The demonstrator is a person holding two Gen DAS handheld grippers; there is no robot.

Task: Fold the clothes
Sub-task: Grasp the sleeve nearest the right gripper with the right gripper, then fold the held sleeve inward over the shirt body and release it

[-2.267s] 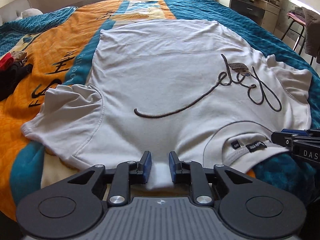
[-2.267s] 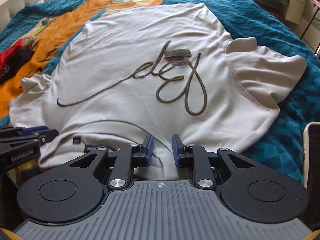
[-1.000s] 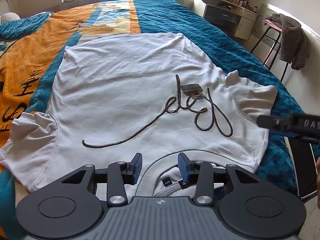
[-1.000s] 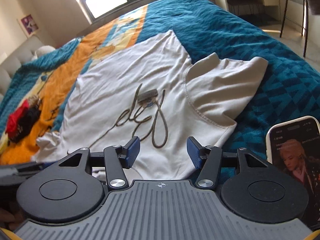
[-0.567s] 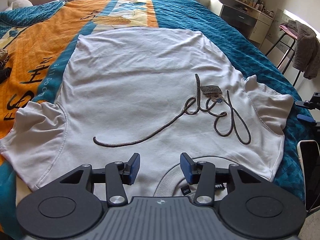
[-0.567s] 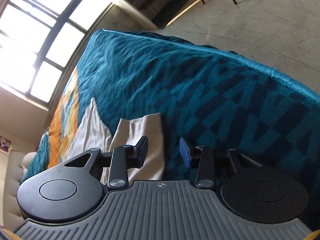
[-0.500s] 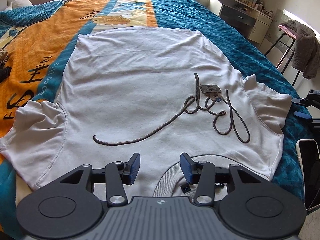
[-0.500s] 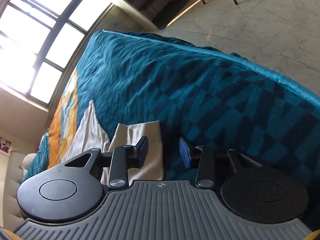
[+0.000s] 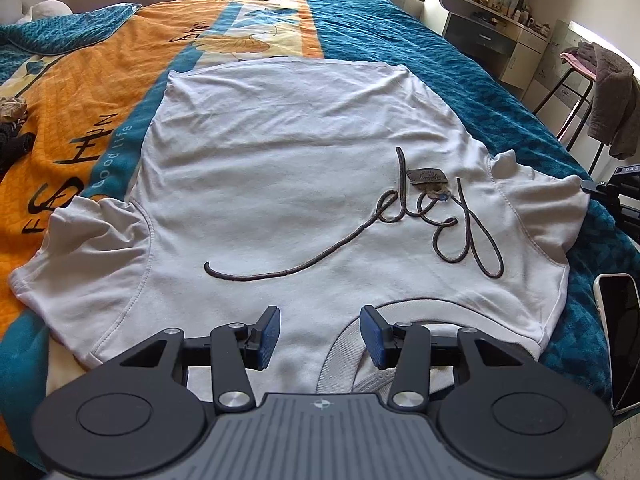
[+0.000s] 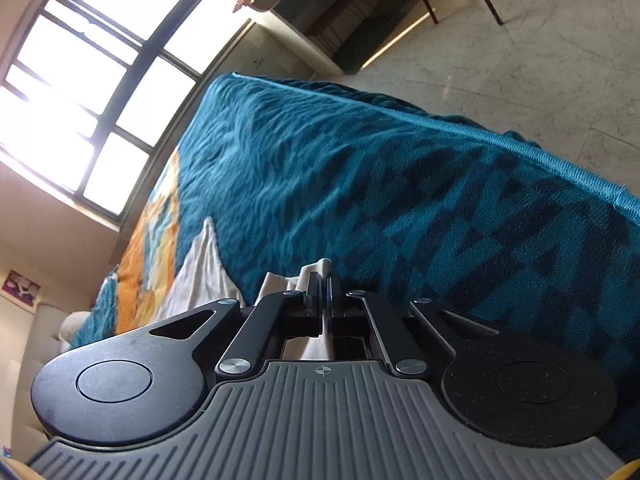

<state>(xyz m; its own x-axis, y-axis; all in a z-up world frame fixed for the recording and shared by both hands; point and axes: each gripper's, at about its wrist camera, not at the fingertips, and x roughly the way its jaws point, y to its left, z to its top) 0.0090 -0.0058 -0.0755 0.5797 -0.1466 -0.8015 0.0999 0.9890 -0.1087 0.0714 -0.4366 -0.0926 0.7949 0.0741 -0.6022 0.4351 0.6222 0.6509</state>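
Your white T-shirt [image 9: 280, 168] lies flat and face up on the bedspread [image 9: 460, 80], collar nearest you and both sleeves spread, so none of the folds is made yet. Your right gripper [image 10: 322, 292] is clamped on the edge of the right sleeve [image 9: 536, 216], which looks like the start of fold 1, while your left gripper [image 9: 319, 335] hangs with jaws apart over the collar [image 9: 340, 344], holding nothing. A phone [image 9: 618, 320] sits on the bed just beside that sleeve, so watch it; both sleeve folds and the body folds are left.

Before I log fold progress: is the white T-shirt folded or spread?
Spread: the white T-shirt lies flat on the bed, both sleeves out.
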